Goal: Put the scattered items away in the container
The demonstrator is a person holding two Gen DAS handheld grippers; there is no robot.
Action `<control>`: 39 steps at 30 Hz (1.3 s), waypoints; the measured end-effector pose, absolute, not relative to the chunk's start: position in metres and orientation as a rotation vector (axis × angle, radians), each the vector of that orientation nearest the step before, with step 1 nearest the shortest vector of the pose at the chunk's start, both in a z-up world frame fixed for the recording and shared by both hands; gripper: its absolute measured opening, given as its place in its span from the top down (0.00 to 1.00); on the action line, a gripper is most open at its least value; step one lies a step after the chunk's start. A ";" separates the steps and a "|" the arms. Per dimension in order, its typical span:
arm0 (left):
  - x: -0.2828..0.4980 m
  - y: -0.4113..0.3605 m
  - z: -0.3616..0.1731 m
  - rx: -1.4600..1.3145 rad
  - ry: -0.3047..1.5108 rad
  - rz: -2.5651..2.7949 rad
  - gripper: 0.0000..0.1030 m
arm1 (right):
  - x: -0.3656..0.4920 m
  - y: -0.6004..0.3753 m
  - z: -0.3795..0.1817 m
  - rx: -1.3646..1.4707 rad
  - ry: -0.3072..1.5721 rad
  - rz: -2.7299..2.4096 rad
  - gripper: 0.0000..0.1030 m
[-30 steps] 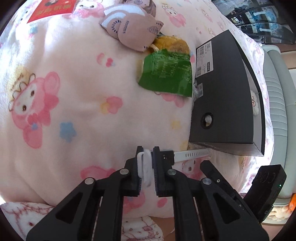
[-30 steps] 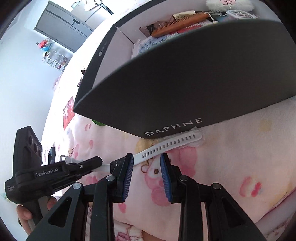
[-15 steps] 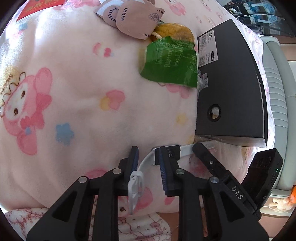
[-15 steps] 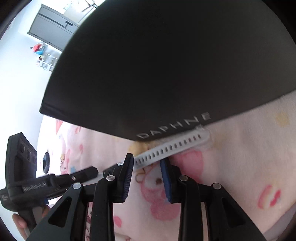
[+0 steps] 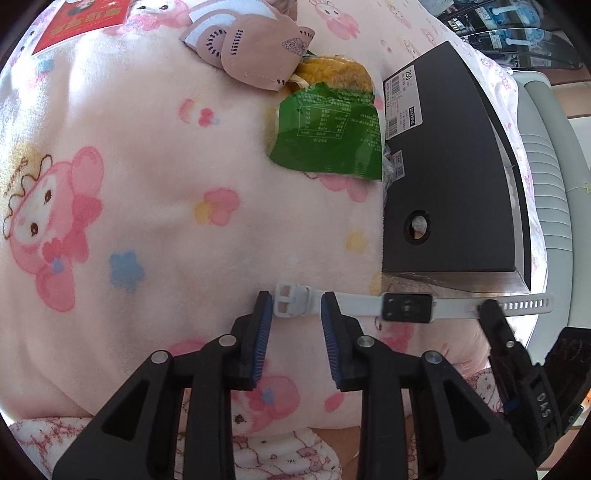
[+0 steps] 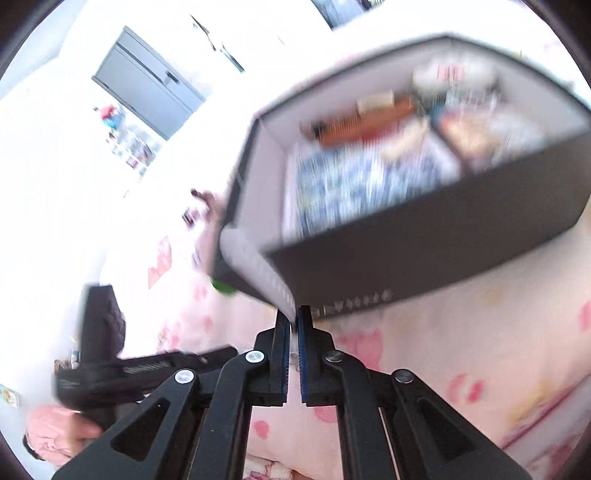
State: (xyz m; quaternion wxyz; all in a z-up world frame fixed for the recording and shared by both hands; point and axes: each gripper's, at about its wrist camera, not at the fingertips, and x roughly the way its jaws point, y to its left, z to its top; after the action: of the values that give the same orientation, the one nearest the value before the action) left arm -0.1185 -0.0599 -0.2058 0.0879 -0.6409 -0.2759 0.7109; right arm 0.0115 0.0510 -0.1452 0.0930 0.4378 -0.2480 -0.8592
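A white-strapped smartwatch (image 5: 406, 307) stretches across the pink blanket just in front of the black box (image 5: 447, 177). My left gripper (image 5: 296, 317) is open, with the watch's buckle end lying loose between its fingers. My right gripper (image 6: 293, 325) is shut on the watch strap (image 6: 255, 258), which rises blurred toward the open black box (image 6: 424, 236). The box holds a wooden comb and several other items. In the left wrist view the right gripper's finger (image 5: 495, 321) sits on the strap's far end.
A green snack packet (image 5: 328, 133), a yellow plush item (image 5: 336, 72) and pink face masks (image 5: 255, 51) lie on the blanket beside the box. A red card (image 5: 85, 22) lies at the far left. A white appliance (image 5: 546, 184) stands beyond the box.
My left gripper opened and let go of the watch's buckle end. My right gripper closed on the strap and moved up; its view is blurred and now looks into the box.
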 end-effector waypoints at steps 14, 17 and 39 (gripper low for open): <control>-0.106 -0.110 -0.180 -1.764 -1.023 2.244 0.68 | -0.062 0.029 -0.175 1.376 -0.577 -2.208 0.97; -0.094 -0.116 -0.176 -1.694 -1.072 2.310 0.65 | -0.075 0.007 -0.206 1.444 -0.578 -2.134 0.97; -0.119 -0.059 -0.205 -1.796 -0.913 2.105 0.53 | -0.070 0.032 -0.219 1.519 -0.577 -2.136 0.97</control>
State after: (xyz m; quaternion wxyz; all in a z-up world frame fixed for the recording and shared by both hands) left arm -0.1192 -0.0589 -0.2052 0.1138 -0.6123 -0.3112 0.7179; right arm -0.0695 0.0319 -0.2191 0.2267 0.5512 -0.2095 -0.7752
